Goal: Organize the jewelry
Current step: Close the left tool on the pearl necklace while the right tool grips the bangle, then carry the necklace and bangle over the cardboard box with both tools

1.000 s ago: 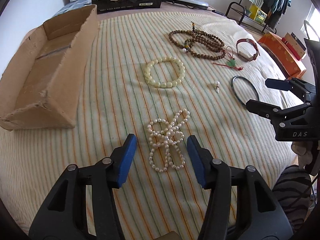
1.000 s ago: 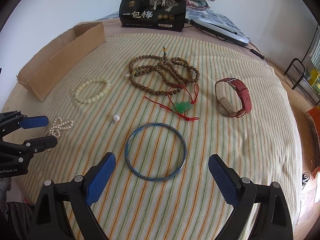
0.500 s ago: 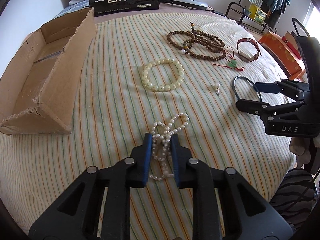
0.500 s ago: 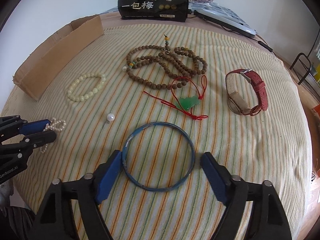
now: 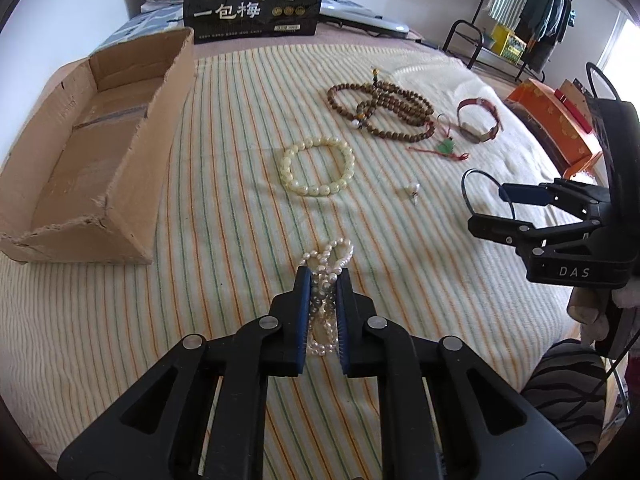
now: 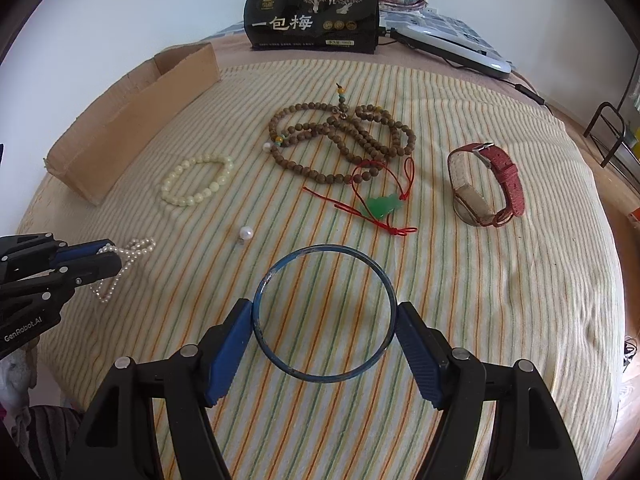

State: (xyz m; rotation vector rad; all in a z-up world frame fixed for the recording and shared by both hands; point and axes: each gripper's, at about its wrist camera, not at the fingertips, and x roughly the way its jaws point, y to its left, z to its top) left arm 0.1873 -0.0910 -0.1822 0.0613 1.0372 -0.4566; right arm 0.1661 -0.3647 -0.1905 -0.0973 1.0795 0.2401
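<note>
My left gripper (image 5: 323, 276) is shut on the white pearl bracelet (image 5: 330, 256), which lies bunched on the striped cloth; it also shows in the right wrist view (image 6: 132, 250). My right gripper (image 6: 325, 312) has closed onto the blue bangle (image 6: 324, 252), its pads touching the ring on both sides; the bangle rests on the cloth. In the left wrist view the right gripper (image 5: 494, 208) and the bangle (image 5: 470, 188) are at the right.
An open cardboard box (image 5: 96, 152) lies at the left. On the cloth lie a cream bead bracelet (image 5: 318, 166), brown prayer beads (image 6: 340, 140), a green pendant on red cord (image 6: 382, 206), a red-strapped watch (image 6: 486, 188) and a loose pearl (image 6: 246, 234). A black package (image 6: 312, 16) stands behind.
My left gripper closed on the pearl bracelet. My right gripper moved forward around the blue bangle and narrowed until its pads met the ring.
</note>
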